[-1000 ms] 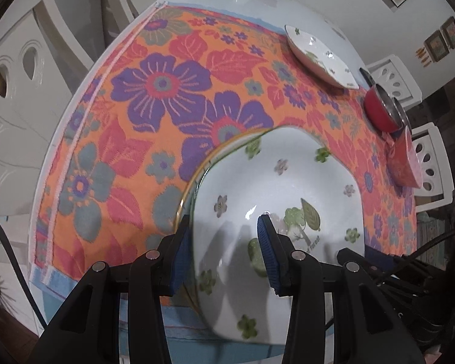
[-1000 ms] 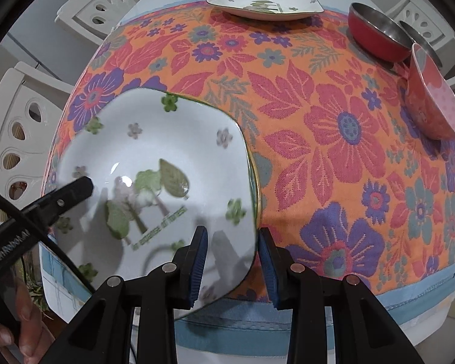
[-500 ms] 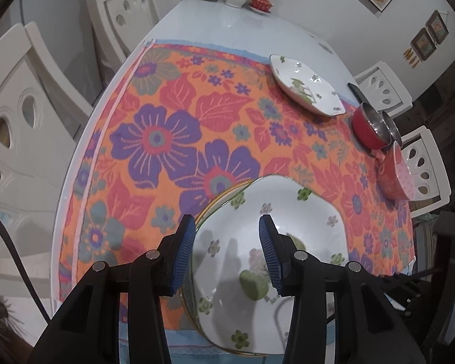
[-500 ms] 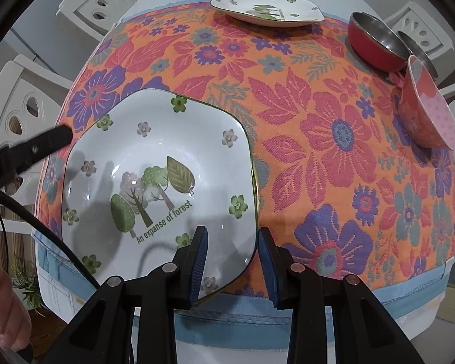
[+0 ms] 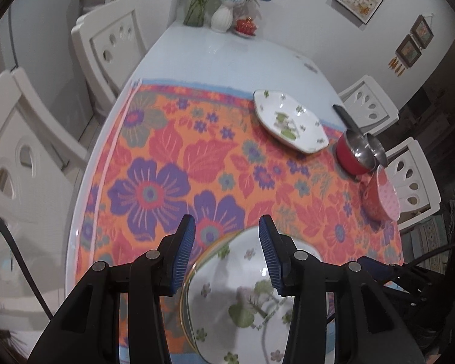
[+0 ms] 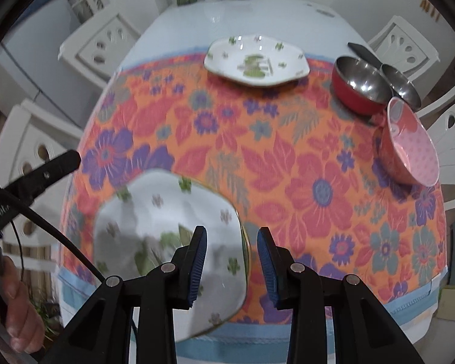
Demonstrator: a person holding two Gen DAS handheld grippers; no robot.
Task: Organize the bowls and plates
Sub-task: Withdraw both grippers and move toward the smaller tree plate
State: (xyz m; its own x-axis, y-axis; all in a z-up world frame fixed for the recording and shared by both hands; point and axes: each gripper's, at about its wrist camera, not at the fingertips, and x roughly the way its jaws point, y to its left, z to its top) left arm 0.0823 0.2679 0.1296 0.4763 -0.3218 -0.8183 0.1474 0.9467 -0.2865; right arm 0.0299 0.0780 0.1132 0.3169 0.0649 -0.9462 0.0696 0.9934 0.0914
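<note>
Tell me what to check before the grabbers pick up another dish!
1. Left gripper empty, jaws apart: ok.
2. Right gripper empty, jaws apart: ok.
3. Near white square plate with green flowers flat on the orange flowered tablecloth: ok.
4. Far white flowered plate free of other dishes: ok.
5. Pink dotted bowl sitting level: not ok, tilted.
6. Red metal bowl unstacked: cannot tell.
</note>
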